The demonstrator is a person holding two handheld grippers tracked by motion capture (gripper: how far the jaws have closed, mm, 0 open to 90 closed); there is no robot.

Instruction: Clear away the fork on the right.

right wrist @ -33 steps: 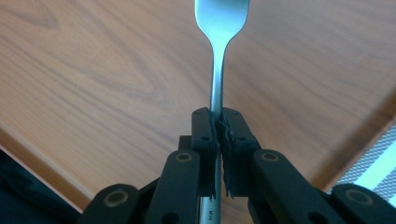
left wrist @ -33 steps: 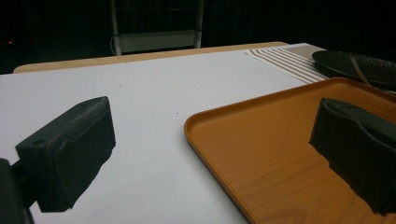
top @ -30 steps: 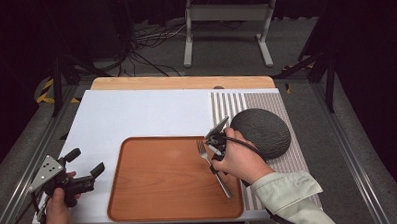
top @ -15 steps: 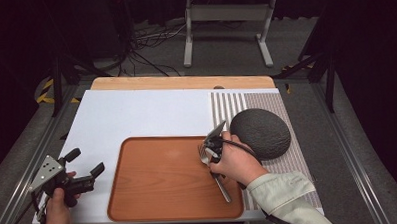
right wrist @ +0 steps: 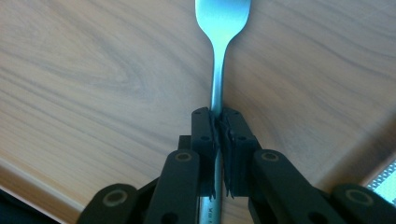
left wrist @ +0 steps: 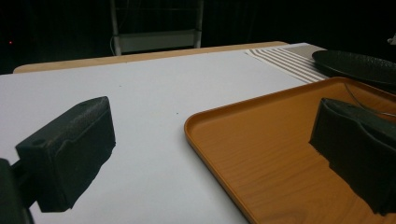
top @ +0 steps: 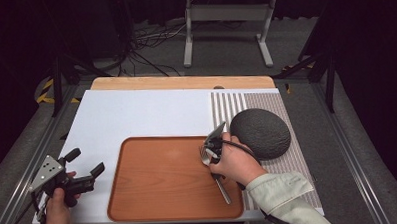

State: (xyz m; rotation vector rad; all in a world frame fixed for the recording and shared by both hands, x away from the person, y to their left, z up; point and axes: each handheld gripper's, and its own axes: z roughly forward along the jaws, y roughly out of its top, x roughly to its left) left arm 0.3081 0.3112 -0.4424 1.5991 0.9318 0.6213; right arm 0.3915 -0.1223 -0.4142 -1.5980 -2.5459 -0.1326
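My right gripper (right wrist: 218, 122) has its jaws pinched tight on the neck of a silver metal fork (right wrist: 218, 56), whose head points to the top of the right gripper view, over wood grain. In the high view the fork (top: 223, 187) lies at centre right, along the right side of the rectangular orange-brown wooden tray (top: 159, 183), its handle running toward the lower edge. Just right of my hand sits a dark grey round textured plate (top: 260, 133) on the striped mat (top: 226, 105). My left gripper (top: 84, 179) waits at lower left over the white table sheet (top: 136, 114), jaws spread and holding nothing. I judge the fork is either being set down or lifted; next I must keep it level.
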